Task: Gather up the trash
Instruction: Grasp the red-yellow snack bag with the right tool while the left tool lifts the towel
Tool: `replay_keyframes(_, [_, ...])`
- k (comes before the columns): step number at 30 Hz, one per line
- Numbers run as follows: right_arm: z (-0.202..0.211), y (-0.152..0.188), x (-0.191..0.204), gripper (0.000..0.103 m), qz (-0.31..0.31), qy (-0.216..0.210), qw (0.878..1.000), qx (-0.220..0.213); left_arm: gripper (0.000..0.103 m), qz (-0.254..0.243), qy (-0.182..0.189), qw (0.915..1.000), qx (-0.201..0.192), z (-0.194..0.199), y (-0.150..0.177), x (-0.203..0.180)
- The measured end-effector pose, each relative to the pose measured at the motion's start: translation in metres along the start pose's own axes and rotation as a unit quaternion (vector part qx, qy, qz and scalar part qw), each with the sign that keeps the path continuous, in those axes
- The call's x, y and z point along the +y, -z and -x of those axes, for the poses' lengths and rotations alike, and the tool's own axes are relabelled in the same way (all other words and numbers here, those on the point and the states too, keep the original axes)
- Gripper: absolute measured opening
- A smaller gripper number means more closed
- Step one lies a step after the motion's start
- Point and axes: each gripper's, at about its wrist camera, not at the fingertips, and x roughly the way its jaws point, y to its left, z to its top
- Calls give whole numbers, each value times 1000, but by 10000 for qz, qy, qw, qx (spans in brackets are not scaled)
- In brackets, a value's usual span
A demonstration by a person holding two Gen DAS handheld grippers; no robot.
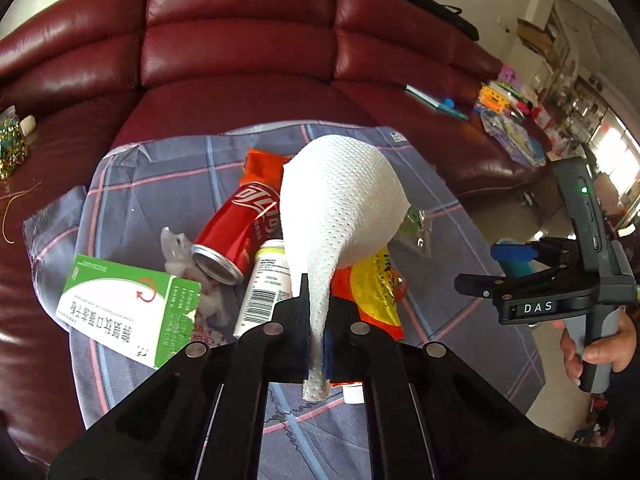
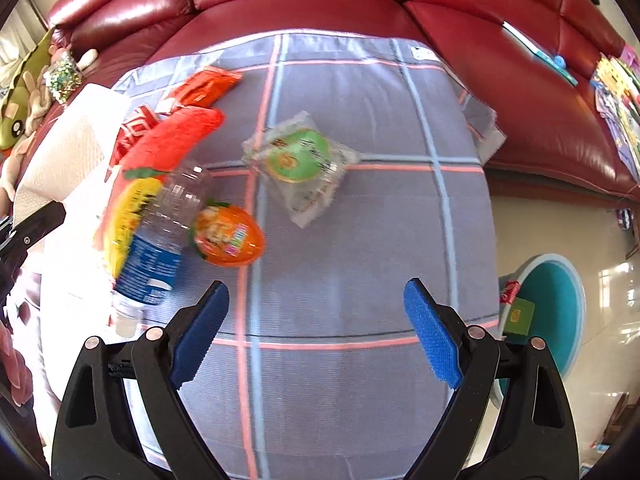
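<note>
A dark red leather sofa carried a grey cloth with pink and blue checks, strewn with trash. The left tongs were clamped tight on the twisted tail of a white embossed paper towel, lifted above a red soda can and a green-and-white cardboard box. The right tongs gaped wide and empty over bare cloth, near a clear plastic bottle with a blue label, an orange egg-shaped capsule and a clear wrapper with a green disc.
</note>
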Motion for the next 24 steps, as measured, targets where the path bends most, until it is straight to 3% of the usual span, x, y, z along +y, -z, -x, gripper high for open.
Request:
replay_keyframes(9, [-3,-22,85,85,671,-422,9968,-85,5,295,-194,9993,-118,20,7,38])
replay_keyframes(18, [-32,-30,119,85,853,-261,9960,-37,5,512,-145,9985,-122,26,18,55])
replay_keyframes(19, [-34,-30,120,84,880,-177,9959,-84,5,522,-139,9985,-124,26,19,54])
replay_keyframes(22, [-34,-28,121,62,941,-185,9954,-46,5,569,-88,9983,-130,25,20,56])
replay_keyframes(24, [-30,-24,126,55,1089,-97,9939,-123,5,586,-69,9982,-138,25,21,55])
